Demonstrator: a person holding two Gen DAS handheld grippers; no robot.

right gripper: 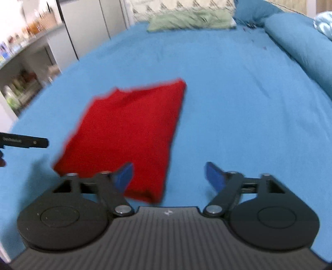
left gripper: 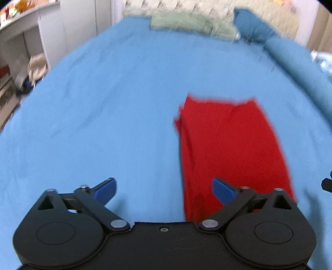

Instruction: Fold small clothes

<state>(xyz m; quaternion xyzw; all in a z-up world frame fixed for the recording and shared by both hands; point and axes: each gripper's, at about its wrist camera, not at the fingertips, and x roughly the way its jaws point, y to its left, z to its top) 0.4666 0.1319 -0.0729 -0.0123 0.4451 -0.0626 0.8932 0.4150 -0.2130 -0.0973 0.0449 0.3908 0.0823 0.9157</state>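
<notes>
A red garment [left gripper: 232, 145] lies folded into a long rectangle on the blue bedsheet [left gripper: 103, 114]. In the left wrist view it stretches away from the lower right. My left gripper [left gripper: 164, 190] hovers above the sheet, open, with its right blue finger over the cloth's near end and nothing between its fingers. In the right wrist view the red garment [right gripper: 128, 135] lies left of centre. My right gripper [right gripper: 169, 176] stands wide open above its near right corner, holding nothing. The left gripper's black tip [right gripper: 25, 143] shows at the left edge.
A green folded cloth [right gripper: 191, 20] and a patterned pillow [right gripper: 180, 7] lie at the bed's far end. A blue rolled bolster [right gripper: 298, 45] runs along the right side. Shelves [right gripper: 18, 83] and a white cabinet [right gripper: 87, 27] stand left of the bed.
</notes>
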